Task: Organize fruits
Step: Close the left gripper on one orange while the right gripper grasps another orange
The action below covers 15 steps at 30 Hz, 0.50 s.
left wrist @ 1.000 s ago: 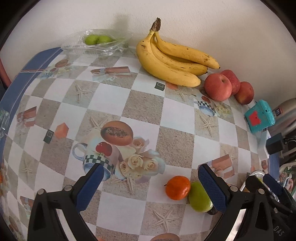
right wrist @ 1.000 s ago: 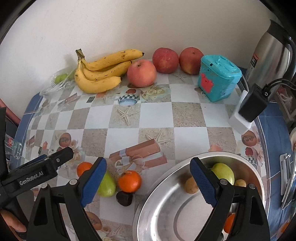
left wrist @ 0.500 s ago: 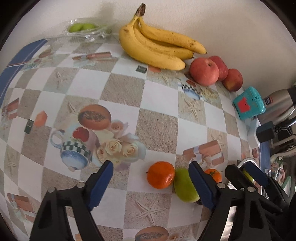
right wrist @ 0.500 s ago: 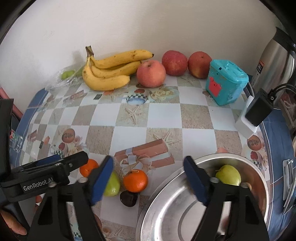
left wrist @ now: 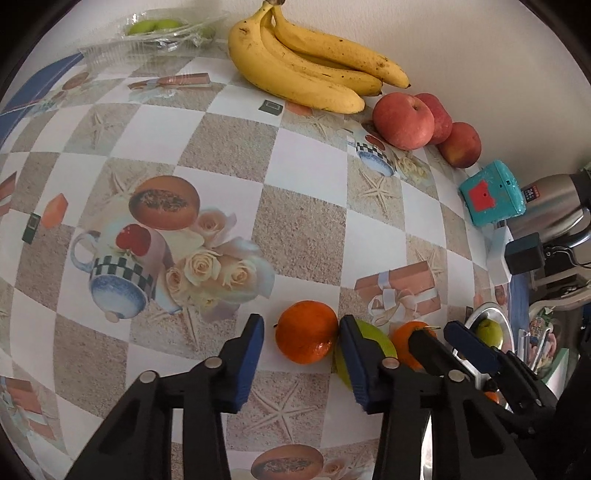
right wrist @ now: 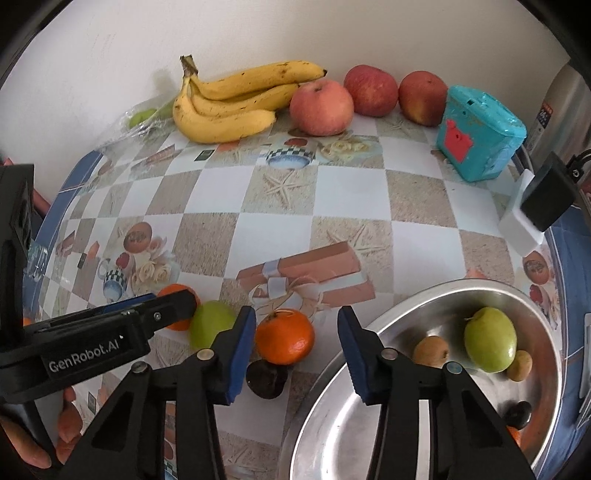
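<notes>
My left gripper [left wrist: 301, 332] is open, its blue fingers either side of an orange [left wrist: 306, 331] on the table, the right finger touching it. A green fruit [left wrist: 373, 343] and a second orange [left wrist: 406, 341] lie just right of it. My right gripper [right wrist: 295, 325] is open, around that second orange [right wrist: 284, 341], with a dark fruit [right wrist: 266, 379] below it and the green fruit [right wrist: 210, 323] to its left. A steel bowl [right wrist: 332, 424] at lower right holds a green apple [right wrist: 489, 341] and small brown fruits.
Bananas [right wrist: 229, 99], three red apples [right wrist: 321, 107] and a clear pack of green fruit [left wrist: 155, 29] stand along the back wall. A teal box [right wrist: 478, 133], a steel kettle [left wrist: 554, 206] and a plug adapter [right wrist: 535, 206] sit at the right.
My left gripper moved forward and right and narrowed around the left orange. My right gripper moved left off the bowl and narrowed around the second orange.
</notes>
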Tool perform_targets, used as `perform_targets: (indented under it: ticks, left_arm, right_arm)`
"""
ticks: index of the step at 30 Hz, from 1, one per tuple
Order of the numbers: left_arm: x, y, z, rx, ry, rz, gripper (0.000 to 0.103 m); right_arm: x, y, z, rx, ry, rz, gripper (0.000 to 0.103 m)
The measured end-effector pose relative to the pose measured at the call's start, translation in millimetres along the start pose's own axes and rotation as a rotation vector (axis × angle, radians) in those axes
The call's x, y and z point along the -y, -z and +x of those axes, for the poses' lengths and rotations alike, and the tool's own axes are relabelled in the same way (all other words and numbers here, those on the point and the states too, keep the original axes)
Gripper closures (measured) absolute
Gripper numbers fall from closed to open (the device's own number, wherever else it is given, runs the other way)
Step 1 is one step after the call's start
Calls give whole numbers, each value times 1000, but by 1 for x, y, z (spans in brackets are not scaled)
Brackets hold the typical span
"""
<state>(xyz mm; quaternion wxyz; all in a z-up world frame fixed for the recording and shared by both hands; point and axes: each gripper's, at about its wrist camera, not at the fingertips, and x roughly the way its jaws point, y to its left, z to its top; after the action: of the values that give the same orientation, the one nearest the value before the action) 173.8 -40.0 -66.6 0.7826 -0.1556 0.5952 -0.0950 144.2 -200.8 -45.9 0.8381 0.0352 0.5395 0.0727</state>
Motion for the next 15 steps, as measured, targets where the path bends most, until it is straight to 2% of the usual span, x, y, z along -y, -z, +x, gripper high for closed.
perform_targets:
  ticks: [2,4,8,10,15]
  left_arm:
    - [0,0,1,-2,19,-9,65]
    - [1,1,0,1,14,-1,65]
    - [1,2,0,3,16,-5,66]
    - [1,2,-1,6,12,-5,66]
    - [3,0,-9,23,25,-5,66]
  right_arm:
    - [-3,0,2,-5,5,-10,56]
    - [-5,1,5,-14,8,-19,61]
    - [-7,3,8,-22,5,-25,62]
    - [-7,2,7,-20,-1,-24,67]
    - [-6,3,6,-19,-12,-13,67]
